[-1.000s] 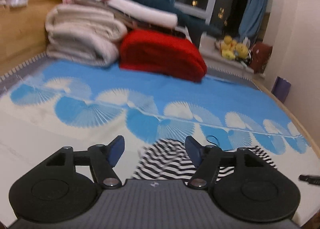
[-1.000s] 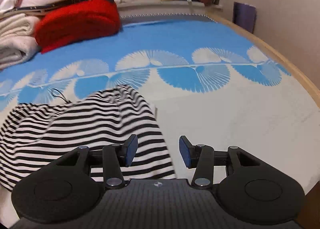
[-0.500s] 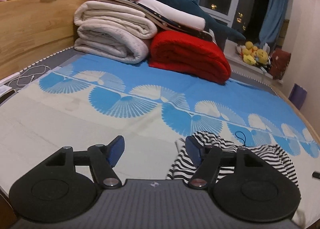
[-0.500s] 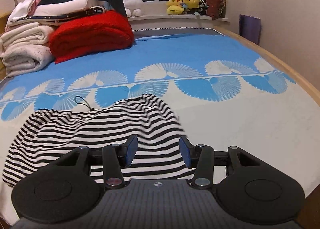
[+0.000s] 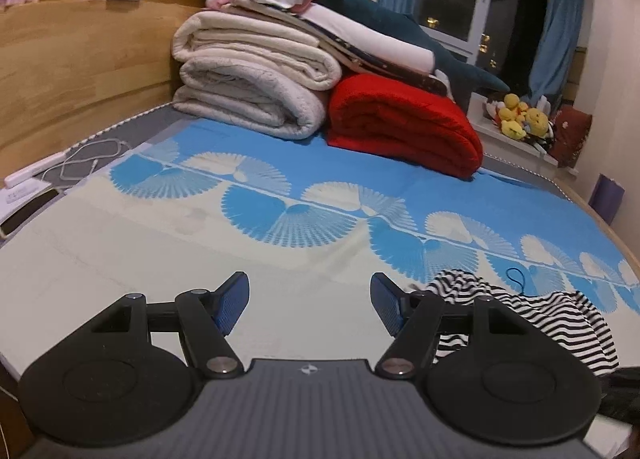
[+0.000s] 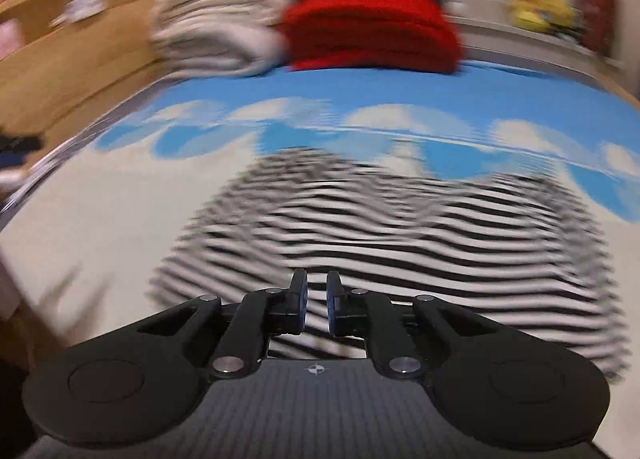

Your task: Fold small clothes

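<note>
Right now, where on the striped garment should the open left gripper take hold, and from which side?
Probably the bunched near-left edge of the striped garment. It rises in a ridge just right of the left gripper, so open jaws coming in low from the garment's left could likely pinch that raised fold.

A: What is the left black two-finger gripper [image 5: 310,305] built like?

B: Matte black linkage arms, silver pivot screws, two round discs at lower left and lower right, blue ribbed pads [image 5: 232,305] on the fingers, and a grey ridged body with a small white crosshair mark at bottom centre.

A: And the right black two-finger gripper [image 6: 316,307]?

B: The same build: black arms, silver screws, blue pads, round discs, crosshair mark.
</note>
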`<control>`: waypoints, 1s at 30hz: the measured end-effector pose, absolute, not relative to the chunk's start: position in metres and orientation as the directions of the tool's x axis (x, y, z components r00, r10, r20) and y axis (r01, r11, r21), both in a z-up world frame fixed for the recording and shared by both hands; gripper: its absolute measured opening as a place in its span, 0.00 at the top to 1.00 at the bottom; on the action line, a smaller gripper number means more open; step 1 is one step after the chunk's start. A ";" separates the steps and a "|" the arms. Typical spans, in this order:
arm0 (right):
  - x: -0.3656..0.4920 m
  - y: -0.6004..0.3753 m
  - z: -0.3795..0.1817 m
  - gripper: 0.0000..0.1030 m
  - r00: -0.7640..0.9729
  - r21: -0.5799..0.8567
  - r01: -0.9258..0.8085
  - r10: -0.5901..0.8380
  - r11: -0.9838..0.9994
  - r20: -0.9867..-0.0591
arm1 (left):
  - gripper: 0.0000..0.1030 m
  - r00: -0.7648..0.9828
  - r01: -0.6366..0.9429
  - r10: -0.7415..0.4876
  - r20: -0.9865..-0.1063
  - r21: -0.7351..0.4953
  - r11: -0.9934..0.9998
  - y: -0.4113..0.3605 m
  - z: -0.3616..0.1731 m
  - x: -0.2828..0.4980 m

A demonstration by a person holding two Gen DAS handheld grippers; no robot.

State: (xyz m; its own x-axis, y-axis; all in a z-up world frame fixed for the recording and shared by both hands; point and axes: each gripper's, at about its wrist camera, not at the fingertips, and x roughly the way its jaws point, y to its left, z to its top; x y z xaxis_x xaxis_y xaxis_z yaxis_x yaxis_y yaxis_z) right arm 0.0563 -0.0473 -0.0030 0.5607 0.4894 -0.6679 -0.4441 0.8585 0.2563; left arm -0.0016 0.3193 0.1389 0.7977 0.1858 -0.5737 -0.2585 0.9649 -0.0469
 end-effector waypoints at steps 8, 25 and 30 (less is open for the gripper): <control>0.053 0.084 -0.019 0.74 0.443 0.152 -0.656 0.540 0.739 -0.715 | 0.30 0.790 -0.331 0.217 -0.574 -0.102 0.938 0.366 0.140 -0.019; 0.059 0.148 -0.063 0.92 0.445 -0.084 -0.738 0.389 0.670 -0.807 | 0.30 0.779 -0.412 0.262 -0.570 -0.150 0.899 0.434 0.136 -0.047; 0.038 0.154 -0.038 0.95 0.514 -0.131 -0.734 0.418 0.667 -0.749 | 0.30 0.763 -0.429 0.273 -0.586 -0.143 0.892 0.439 0.133 -0.051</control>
